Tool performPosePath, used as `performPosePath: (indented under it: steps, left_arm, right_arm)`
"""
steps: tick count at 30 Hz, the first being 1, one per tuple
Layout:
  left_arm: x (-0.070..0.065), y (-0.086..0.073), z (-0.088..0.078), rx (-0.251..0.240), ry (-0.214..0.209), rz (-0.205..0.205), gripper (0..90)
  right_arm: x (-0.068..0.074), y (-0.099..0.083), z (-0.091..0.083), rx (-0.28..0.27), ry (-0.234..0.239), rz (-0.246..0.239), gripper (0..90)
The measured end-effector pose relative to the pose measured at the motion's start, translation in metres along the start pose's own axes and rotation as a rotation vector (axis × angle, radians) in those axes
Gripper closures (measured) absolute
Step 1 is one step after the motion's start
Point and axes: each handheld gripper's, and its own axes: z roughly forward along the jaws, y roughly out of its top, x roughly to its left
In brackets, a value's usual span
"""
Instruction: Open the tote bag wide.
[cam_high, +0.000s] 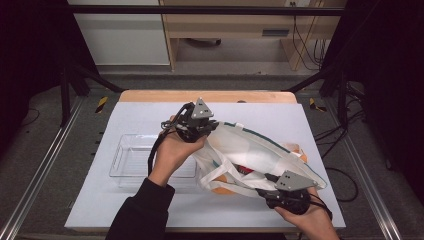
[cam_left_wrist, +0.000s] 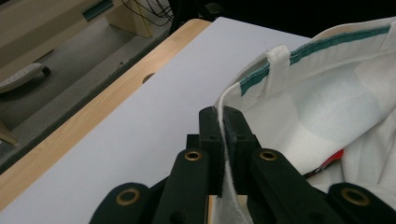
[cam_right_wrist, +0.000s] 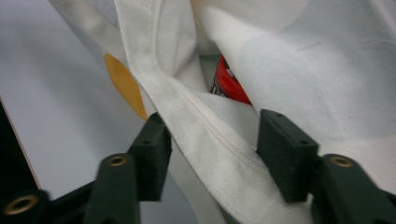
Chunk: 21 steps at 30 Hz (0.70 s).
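My left gripper (cam_high: 196, 125) clamped on the white bag's (cam_high: 250, 150) rim at its 10 o'clock, my right gripper (cam_high: 285, 192) at 5 o'clock, jaws parted around a fabric fold, red item (cam_right_wrist: 227, 81) inside.

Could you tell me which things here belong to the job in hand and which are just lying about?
In the job:
- white cloth bag
- red item inside it
- left claw, shut on the bag's rim
- right claw, open around a bag fold

Lying about:
- clear plastic tray
- table
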Motion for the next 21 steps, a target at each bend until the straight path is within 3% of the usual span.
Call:
performPosePath:
  steps: [6,9,15,21]
  left_arm:
    - [0.0,-0.002,-0.002,0.0,-0.004,-0.002,87.5]
    - [0.0,-0.003,-0.004,-0.002,-0.003,-0.008,87.5]
    - [0.003,-0.008,-0.008,-0.002,0.0,-0.021,87.5]
    - [0.007,-0.017,-0.01,-0.003,-0.005,-0.046,87.4]
  right_arm:
    - [-0.002,-0.001,0.0,0.026,0.007,0.02,78.9]
    - [-0.003,0.0,-0.002,0.014,0.004,0.037,82.9]
    - [-0.005,0.01,-0.019,-0.062,-0.01,0.068,86.1]
    - [0.011,0.01,-0.028,-0.067,0.046,0.019,86.3]
